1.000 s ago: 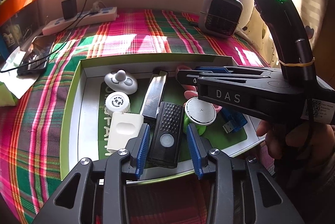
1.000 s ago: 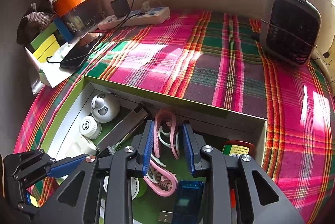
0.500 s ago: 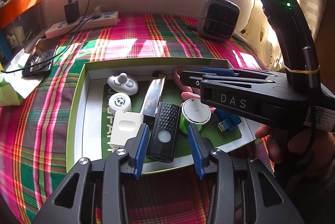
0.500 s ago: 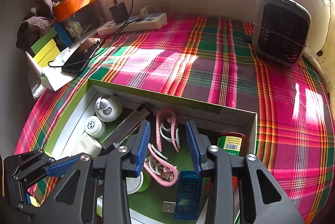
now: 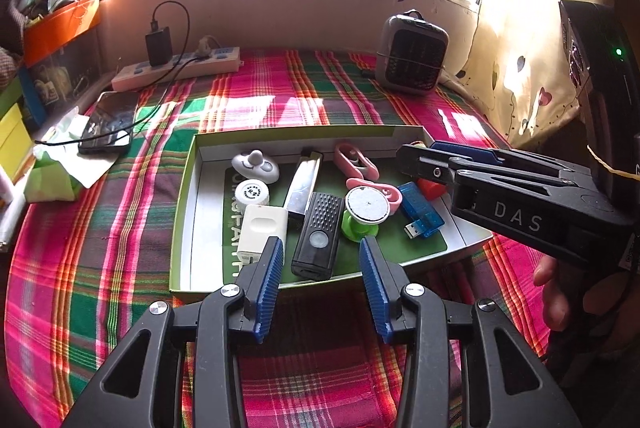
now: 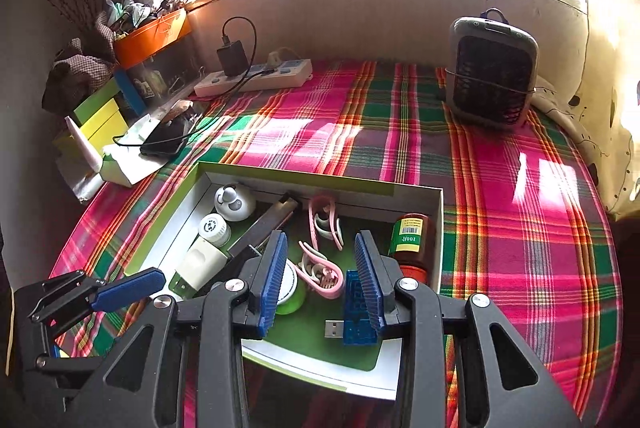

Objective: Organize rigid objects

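A green-rimmed box (image 5: 188,195) (image 6: 438,224) on the plaid cloth holds several rigid objects: a black remote (image 5: 318,234), a white adapter (image 5: 262,228), a white cap (image 5: 252,191), a silver bar (image 5: 304,183), pink clips (image 5: 356,159) (image 6: 324,216), a green-based disc (image 5: 366,207), a blue USB stick (image 5: 420,209) (image 6: 358,312) and a red-capped bottle (image 6: 412,240). My left gripper (image 5: 322,284) is open and empty above the box's near edge. My right gripper (image 6: 320,280) is open and empty above the pink clips; it also shows at the right of the left wrist view (image 5: 424,155).
A grey heater (image 5: 412,55) (image 6: 492,67) stands at the back right. A power strip (image 5: 176,67) with a charger, a phone (image 5: 108,123) on its cable, tissue and coloured boxes (image 6: 100,107) lie at the left. A curtain (image 5: 528,39) hangs at the right.
Both grippers have pulled back and up from the box, so more of the cloth and room shows. Both stay open. The objects in the box have not moved.
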Demonstrator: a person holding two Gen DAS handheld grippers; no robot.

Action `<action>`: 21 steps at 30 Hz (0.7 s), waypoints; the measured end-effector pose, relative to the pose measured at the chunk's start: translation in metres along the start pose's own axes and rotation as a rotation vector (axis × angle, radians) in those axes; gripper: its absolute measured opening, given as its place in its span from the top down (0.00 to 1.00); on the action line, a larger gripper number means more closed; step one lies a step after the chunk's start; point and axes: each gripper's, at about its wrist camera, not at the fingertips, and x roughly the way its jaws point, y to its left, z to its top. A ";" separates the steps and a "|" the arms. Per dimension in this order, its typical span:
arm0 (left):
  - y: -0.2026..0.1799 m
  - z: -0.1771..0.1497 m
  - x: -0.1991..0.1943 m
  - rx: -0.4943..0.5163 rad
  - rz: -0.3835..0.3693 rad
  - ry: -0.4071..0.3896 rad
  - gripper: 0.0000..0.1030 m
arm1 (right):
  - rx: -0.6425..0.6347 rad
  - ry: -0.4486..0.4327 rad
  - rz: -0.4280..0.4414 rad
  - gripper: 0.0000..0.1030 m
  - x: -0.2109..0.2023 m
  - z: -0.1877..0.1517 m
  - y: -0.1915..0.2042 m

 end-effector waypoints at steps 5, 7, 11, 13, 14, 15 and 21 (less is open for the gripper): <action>0.000 -0.009 -0.013 0.003 0.018 -0.010 0.62 | 0.005 -0.025 -0.021 0.64 -0.020 -0.015 0.005; 0.000 -0.012 -0.016 0.002 0.023 -0.009 0.62 | 0.009 -0.031 -0.031 0.64 -0.026 -0.021 0.007; 0.001 -0.022 -0.024 0.005 0.051 -0.017 0.62 | 0.012 -0.036 -0.064 0.64 -0.036 -0.034 0.010; 0.001 -0.027 -0.026 0.017 0.069 -0.014 0.62 | 0.023 -0.035 -0.076 0.64 -0.040 -0.042 0.011; 0.003 -0.031 -0.026 0.011 0.067 -0.005 0.61 | 0.031 -0.033 -0.076 0.64 -0.042 -0.045 0.011; 0.004 -0.034 -0.026 0.003 0.063 0.003 0.61 | 0.040 -0.028 -0.079 0.64 -0.043 -0.050 0.011; 0.009 -0.057 -0.018 -0.022 0.080 0.055 0.61 | 0.028 0.012 -0.126 0.63 -0.041 -0.077 0.019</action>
